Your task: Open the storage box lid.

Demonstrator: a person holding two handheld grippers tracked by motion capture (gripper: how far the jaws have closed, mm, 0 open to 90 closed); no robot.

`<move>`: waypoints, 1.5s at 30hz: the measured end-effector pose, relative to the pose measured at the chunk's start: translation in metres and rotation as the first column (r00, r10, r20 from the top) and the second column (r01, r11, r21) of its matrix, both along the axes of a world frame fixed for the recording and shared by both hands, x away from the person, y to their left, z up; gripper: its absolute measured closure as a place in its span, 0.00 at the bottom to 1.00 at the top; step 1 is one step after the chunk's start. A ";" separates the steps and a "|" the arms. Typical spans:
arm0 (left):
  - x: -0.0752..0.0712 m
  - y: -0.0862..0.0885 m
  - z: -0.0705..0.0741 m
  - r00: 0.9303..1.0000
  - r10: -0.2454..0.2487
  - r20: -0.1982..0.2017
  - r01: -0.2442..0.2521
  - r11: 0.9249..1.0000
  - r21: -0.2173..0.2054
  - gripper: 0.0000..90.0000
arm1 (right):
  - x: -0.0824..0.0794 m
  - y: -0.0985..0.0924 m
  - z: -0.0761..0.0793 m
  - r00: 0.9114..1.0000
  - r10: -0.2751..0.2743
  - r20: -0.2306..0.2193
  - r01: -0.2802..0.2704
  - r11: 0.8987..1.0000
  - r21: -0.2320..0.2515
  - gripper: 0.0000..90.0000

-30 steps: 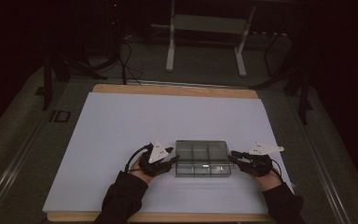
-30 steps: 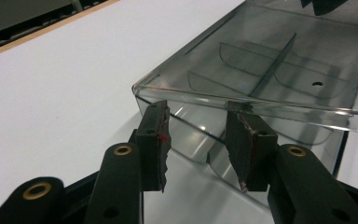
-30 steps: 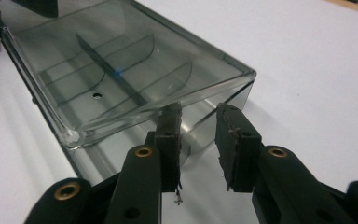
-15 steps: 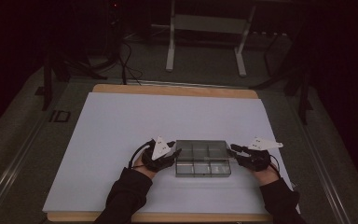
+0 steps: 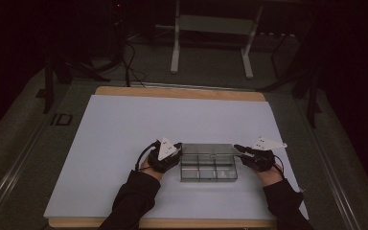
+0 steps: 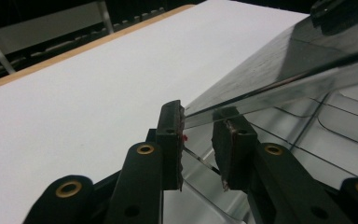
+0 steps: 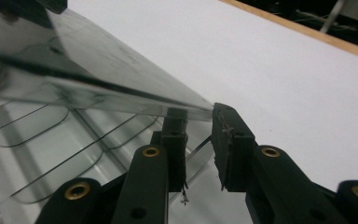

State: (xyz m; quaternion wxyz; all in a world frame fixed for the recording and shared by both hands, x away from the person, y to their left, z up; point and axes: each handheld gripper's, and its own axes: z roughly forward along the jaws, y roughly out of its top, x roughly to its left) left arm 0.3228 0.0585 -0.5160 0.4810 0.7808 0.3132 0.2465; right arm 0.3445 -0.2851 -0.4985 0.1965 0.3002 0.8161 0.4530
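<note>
A clear compartment box [image 5: 208,163] is sitting on the white sheet [image 5: 124,134] near the person's edge of the table [image 5: 172,92], between the two hands. The left gripper [image 6: 198,140] and the right gripper [image 7: 200,140] are each reaching in at one end, jaws just narrowing around the raised lid [image 6: 279,65], a corner between them; whether the pads are pressing I cannot tell. A dark floor marking [image 5: 60,119] seems to be reading "ID".
</note>
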 end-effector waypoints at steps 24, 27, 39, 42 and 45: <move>0.010 -0.005 0.002 0.996 0.085 0.026 -0.084 0.995 -0.046 0.89 | 0.014 0.006 0.005 0.998 -0.069 0.013 0.068 0.996 0.049 0.87; 0.012 -0.006 0.001 0.995 0.098 0.022 -0.097 0.994 -0.057 0.89 | 0.015 0.006 0.005 0.997 -0.074 0.011 0.074 0.996 0.053 0.87; 0.016 -0.009 -0.001 0.992 0.125 0.027 -0.123 0.990 -0.074 0.89 | 0.020 0.013 0.004 0.993 -0.112 0.024 0.110 0.991 0.071 0.84; 0.018 -0.009 -0.001 0.991 0.131 0.025 -0.129 0.989 -0.074 0.89 | 0.021 0.015 0.003 0.992 -0.125 0.025 0.123 0.989 0.081 0.83; 0.020 -0.010 -0.001 0.990 0.140 0.024 -0.138 0.988 -0.069 0.89 | 0.023 0.016 0.003 0.990 -0.139 0.025 0.137 0.988 0.077 0.82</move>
